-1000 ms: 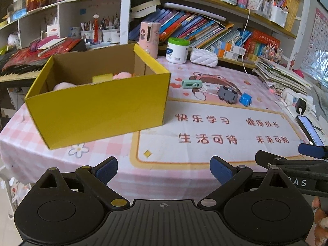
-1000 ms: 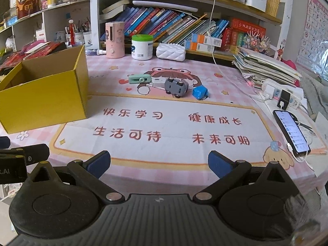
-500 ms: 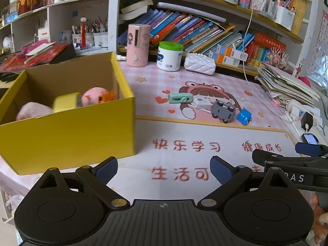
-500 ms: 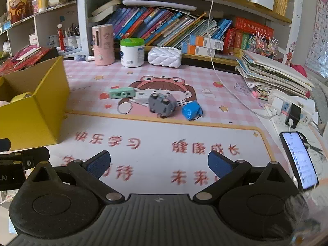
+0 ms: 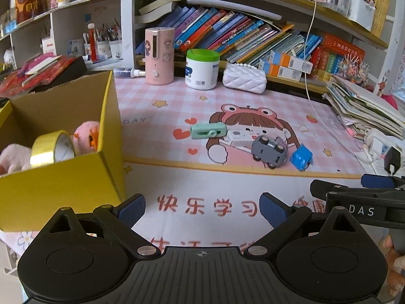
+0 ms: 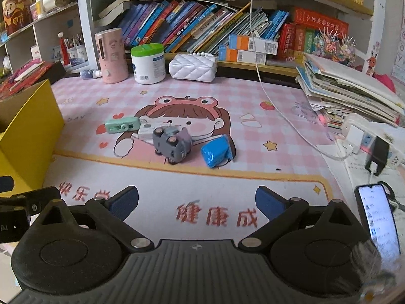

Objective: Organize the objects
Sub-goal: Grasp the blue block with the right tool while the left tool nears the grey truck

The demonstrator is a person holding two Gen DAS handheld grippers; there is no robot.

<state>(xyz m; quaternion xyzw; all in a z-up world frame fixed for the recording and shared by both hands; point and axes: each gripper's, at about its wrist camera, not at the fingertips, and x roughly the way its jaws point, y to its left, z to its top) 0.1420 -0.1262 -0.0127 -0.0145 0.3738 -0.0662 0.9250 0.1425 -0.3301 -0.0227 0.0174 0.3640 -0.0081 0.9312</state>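
A yellow cardboard box stands at the left and holds a gold tape roll and pink plush toys. On the mat lie a green stapler, a white box, a grey toy car and a blue toy. They also show in the right wrist view: stapler, grey car, blue toy. My left gripper is open and empty beside the box. My right gripper is open and empty, short of the toys.
A pink humidifier, a green-lidded jar and a white quilted bag stand at the back under bookshelves. A paper stack, a power strip and a lit phone lie at the right. A white cable crosses the mat.
Both grippers have moved forward toward the toys, which look larger. The left view swung right, so the yellow box now sits at the far left. Both stay open.
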